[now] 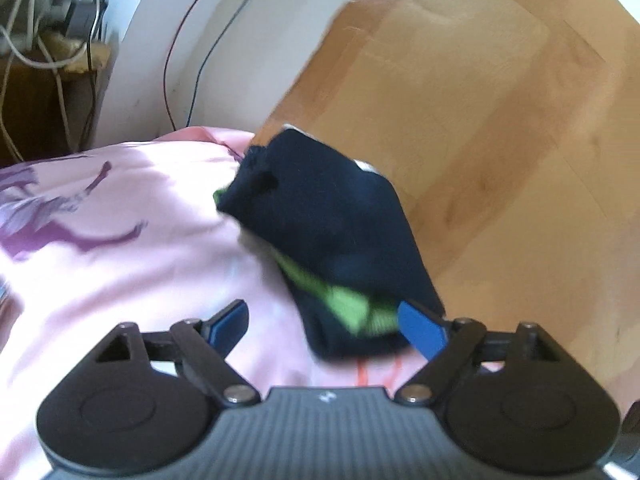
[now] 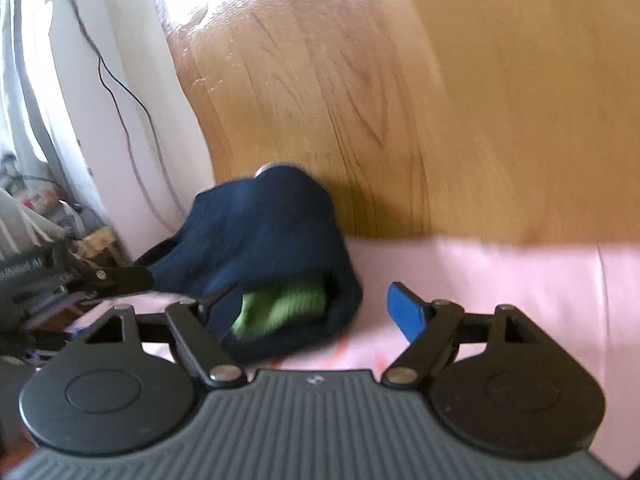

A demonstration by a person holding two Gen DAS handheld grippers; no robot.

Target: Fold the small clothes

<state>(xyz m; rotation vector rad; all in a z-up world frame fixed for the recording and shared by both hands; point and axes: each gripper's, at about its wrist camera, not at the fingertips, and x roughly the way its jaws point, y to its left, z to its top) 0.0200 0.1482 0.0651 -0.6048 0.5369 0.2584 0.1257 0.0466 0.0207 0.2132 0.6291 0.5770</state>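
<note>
Left gripper (image 1: pixel 326 326) has its blue-padded jaws spread wide, nothing pinched. The bundled navy knit sock with lime-green trim (image 1: pixel 328 232) sits in the gap and leans against the right-hand pad, but the other pad is well clear of it. Same story on the right gripper (image 2: pixel 316 312): jaws apart, the bundle crowding its left finger, the right pad (image 2: pixel 406 312) hanging over bare cloth.

The bundle lies on a pale pink sheet with purple print (image 1: pixel 120 240), right at the edge where the sheet meets the honey-coloured wooden floor (image 1: pixel 500 120).

I reckon the fold is basically done and this is the let-go. To do it well, back both tools straight out so no pad snags the knit and undoes the roll or nudges it off the edge.

Count: one sock bundle, two grippers, one sheet. Can't tell whether it's one sock or a pair.
</note>
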